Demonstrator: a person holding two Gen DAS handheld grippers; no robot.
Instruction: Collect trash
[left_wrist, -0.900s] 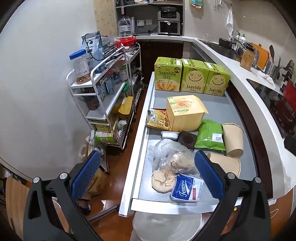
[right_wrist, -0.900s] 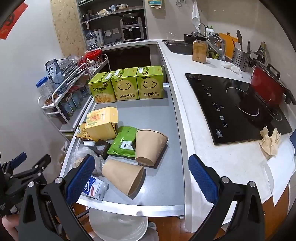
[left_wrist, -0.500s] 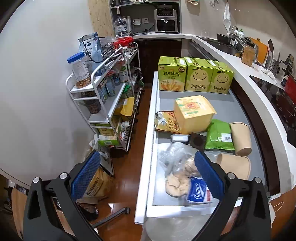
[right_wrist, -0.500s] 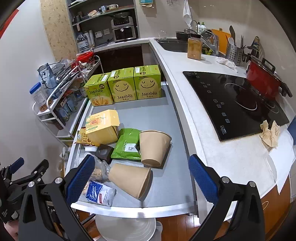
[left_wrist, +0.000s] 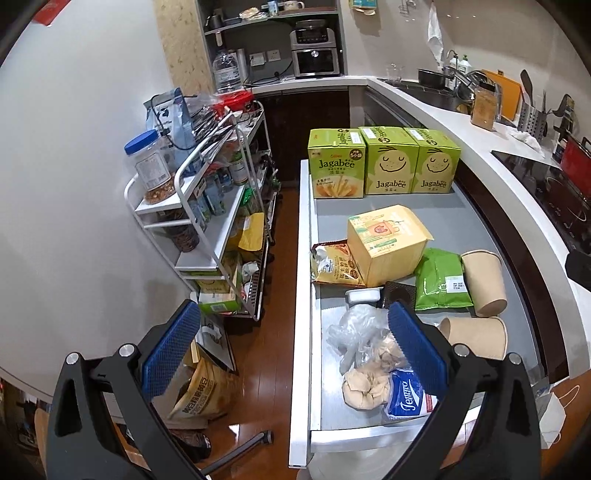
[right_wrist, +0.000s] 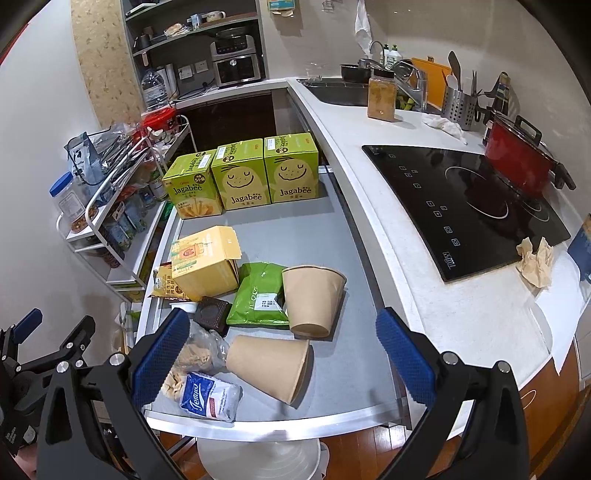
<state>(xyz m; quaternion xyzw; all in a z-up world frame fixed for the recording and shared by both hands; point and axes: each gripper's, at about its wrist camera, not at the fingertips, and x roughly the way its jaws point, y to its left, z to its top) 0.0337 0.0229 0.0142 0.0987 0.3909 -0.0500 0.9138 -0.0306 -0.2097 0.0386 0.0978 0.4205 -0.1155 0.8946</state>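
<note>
Trash lies on a grey steel table (right_wrist: 295, 229): two tipped brown paper cups (right_wrist: 271, 363) (right_wrist: 312, 299), a green pouch (right_wrist: 260, 293), a clear plastic bag with crumpled paper (left_wrist: 364, 341), a blue-white tissue pack (right_wrist: 210, 397) and an open yellow box (right_wrist: 205, 260). My left gripper (left_wrist: 291, 349) is open and empty above the table's near left edge. My right gripper (right_wrist: 280, 358) is open and empty above the near cups. A crumpled tissue (right_wrist: 535, 260) lies on the white counter.
Three green Jagabee boxes (right_wrist: 243, 175) stand at the table's far end. A white wire rack (left_wrist: 207, 206) of jars and packets stands left. A black hob (right_wrist: 465, 206) with a red pot (right_wrist: 521, 162) is right. A white round bin top (right_wrist: 258, 458) shows below the table's front edge.
Both grippers have shifted back and to the left a little, so the table sits further right in the left view. Both stay open. Nothing on the table moved.
</note>
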